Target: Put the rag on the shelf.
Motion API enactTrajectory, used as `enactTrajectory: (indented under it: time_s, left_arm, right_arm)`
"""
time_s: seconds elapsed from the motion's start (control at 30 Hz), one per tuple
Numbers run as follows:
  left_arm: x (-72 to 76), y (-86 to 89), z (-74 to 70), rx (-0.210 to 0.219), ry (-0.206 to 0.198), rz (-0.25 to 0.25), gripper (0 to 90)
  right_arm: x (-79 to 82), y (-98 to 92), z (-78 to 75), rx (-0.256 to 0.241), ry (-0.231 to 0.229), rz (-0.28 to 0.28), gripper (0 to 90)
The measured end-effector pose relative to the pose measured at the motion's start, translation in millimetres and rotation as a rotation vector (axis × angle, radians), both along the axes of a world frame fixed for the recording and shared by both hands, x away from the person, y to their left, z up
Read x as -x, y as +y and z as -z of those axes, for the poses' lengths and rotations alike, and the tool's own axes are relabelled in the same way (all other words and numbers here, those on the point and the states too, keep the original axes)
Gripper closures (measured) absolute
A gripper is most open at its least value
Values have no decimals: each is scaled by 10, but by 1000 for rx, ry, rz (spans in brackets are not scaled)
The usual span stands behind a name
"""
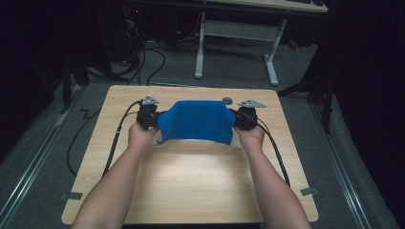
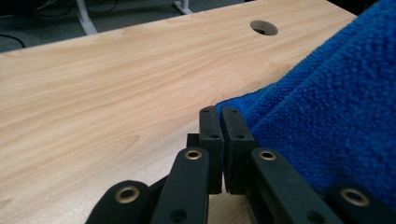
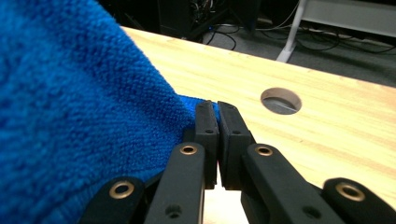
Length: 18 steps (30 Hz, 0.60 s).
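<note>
A: What is the cloth like, and where is it?

B: A bright blue terry cloth with a nubbly looped pile (image 1: pixel 197 121) is held up over the far half of the pale wood-grain rectangular table with rounded corners (image 1: pixel 191 191), stretched between the 2 tools. Its top edge sags a little in the middle, and its lower edge hangs close to the tabletop; I cannot tell whether it touches.

A: And the tools?

B: The black left gripper (image 2: pixel 219 114) has its 2 flat matte jaws pressed together on a corner of the cloth, with blue pile showing right at the tips. The black right gripper (image 3: pixel 212 108) is clamped the same way on the opposite corner. Both have brass-coloured rivets in their jointed links, and each carries a grey triangular plate on top.

A: What else is on the table?

B: A round cable hole (image 1: pixel 227 100) sits near the far edge, just behind the cloth. Black cables trail from the grippers toward the near edge. Beyond the table, a white-legged desk frame (image 1: pixel 236 43) stands on grey carpet.
</note>
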<state>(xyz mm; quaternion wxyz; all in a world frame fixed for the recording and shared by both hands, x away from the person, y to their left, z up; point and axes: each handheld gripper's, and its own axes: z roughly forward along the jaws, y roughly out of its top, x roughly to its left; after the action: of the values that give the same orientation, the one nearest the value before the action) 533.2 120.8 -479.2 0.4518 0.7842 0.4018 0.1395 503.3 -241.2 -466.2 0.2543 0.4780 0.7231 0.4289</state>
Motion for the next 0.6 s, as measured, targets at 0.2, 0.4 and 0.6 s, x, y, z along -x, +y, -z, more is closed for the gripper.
enactTrajectory:
  time_s: [0.2,0.4,0.6]
  left_arm:
    - [33,-25,97,1,15,4,886]
    - [69,-4,158,2,26,2,886]
    - [100,12,204,5,31,1,885]
  right_arm:
    - [23,52,80,-3,10,-13,885]
    - [27,15,185,-16,34,0,884]
    - [9,25,239,-11,52,0,884]
